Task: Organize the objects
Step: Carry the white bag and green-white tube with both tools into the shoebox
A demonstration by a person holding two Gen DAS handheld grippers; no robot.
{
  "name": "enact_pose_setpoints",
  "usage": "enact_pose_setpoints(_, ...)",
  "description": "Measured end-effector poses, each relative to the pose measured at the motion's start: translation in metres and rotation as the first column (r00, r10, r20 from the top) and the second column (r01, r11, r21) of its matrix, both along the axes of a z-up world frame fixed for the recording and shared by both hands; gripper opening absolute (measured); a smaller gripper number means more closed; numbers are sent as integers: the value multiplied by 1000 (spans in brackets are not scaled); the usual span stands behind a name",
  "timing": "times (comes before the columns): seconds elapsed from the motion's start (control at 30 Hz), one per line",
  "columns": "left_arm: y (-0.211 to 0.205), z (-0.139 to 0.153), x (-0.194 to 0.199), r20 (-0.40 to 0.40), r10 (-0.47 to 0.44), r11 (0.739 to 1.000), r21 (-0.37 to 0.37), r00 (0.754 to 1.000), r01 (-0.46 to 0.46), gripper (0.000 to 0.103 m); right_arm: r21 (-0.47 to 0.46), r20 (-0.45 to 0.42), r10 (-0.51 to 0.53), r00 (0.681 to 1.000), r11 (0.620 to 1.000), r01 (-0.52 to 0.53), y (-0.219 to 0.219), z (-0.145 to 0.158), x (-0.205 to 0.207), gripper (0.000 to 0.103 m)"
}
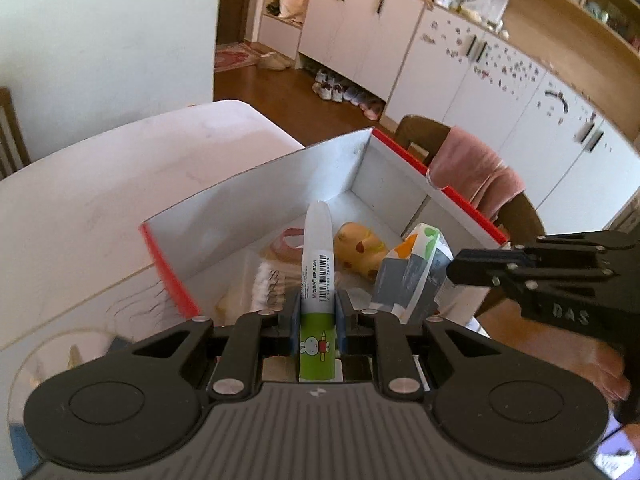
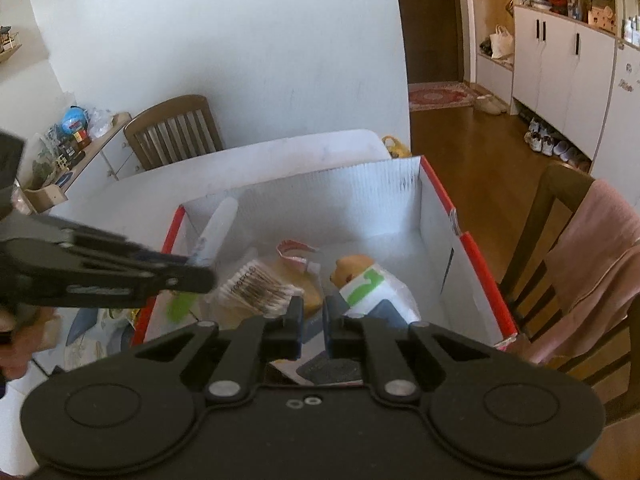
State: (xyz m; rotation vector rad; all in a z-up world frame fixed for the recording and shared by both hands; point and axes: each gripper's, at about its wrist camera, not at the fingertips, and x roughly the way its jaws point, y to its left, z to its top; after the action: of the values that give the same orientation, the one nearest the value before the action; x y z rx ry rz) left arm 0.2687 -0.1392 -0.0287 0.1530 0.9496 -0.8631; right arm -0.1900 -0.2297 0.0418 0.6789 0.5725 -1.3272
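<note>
your left gripper (image 1: 318, 312) clamps the glue pen (image 1: 317, 272) over the box (image 1: 256, 184)'s near edge for dropping; right gripper (image 2: 312, 316) pinches a packet (image 2: 380, 292) inside.

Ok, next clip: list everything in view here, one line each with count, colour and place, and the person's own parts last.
box: one, white inside with red edges, on the table
table: one, white, under the box
glue tube: one, white with green label, clamped in the left claw over the box
packet: one, white, green and grey, in the right claw over the box
cotton swabs: one bundle, white tips, in the box
plush toy: one, yellow, in the box
chairs: two, brown wood, beside the table
pink cloth: one, draped over the near chair
cabinets: white, along the far wall
left claw: black, shut on the glue tube
right claw: black, shut on the packet
</note>
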Motion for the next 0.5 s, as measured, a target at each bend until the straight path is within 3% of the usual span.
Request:
enact_pose_setpoints(0.27,-54,-33,-3,19,-88,990,113,996,85,16,20,19,5,1000,1000,-5,0,-7,-9,10)
enact_pose_setpoints(0.5,-73,-55,-8,-4,-123,980,159,992,122,16,34,30,4,1000,999,-5,0,-11,-12,10)
